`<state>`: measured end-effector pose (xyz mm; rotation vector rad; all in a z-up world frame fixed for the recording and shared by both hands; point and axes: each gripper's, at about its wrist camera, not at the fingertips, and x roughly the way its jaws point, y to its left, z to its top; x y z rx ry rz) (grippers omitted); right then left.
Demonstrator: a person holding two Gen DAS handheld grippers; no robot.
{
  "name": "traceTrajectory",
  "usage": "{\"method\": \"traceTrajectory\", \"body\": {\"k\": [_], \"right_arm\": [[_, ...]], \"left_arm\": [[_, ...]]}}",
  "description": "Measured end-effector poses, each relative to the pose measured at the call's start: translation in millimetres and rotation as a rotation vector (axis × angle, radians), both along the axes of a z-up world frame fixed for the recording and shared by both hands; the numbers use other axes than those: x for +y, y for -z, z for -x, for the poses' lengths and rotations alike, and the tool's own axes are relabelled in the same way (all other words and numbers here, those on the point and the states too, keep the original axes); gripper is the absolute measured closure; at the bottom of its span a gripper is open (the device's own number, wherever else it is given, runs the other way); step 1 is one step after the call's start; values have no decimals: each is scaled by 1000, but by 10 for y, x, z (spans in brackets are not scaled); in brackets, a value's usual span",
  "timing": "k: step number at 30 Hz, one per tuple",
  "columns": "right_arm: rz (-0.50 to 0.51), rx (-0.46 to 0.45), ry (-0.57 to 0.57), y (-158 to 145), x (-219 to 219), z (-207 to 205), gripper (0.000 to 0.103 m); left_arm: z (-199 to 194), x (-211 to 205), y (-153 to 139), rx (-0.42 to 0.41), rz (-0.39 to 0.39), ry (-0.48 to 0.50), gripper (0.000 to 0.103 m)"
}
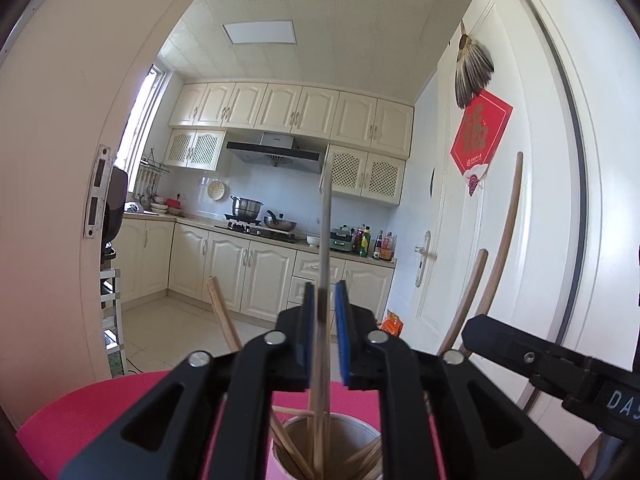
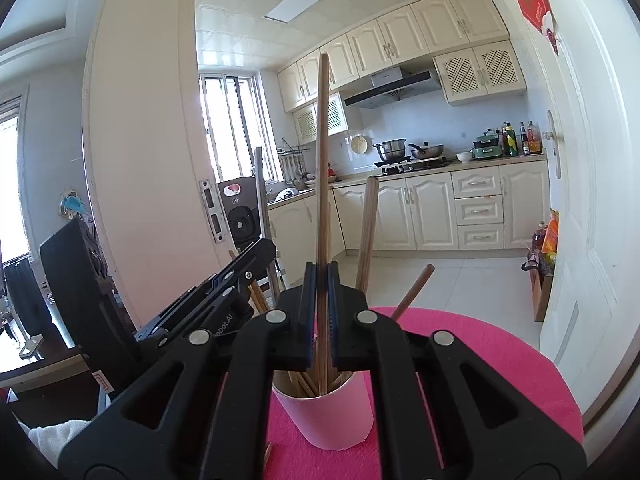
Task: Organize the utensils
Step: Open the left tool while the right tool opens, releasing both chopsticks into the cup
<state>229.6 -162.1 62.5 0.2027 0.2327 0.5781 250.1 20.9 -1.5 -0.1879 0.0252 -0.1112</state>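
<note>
A pale pink cup stands on the pink table and holds several wooden chopsticks; it also shows in the left wrist view. My left gripper sits above the cup with its jaws a little apart around one upright chopstick whose lower end is in the cup. My right gripper is shut on another wooden chopstick that stands upright with its lower end in the cup. The left gripper appears to the left in the right wrist view.
More chopsticks lean out of the cup. A dark chair stands left of the table. A white door is on the right. The kitchen counter with pots lies beyond.
</note>
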Motion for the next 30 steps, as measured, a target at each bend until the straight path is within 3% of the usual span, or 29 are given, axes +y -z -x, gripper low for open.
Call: {"method": "traceTrajectory", "body": {"k": [8,18,30], "right_arm": [[22,2,17,20,60,89,97],[56,8,36,42,161,186,97],[148,19,46,81,321,267,96]], "left_arm": [[182,68,-46,61,6,-14,68],[390,136,-132,95,-34,-51,51],[633,242,-249,138,-104,-127,46]]}}
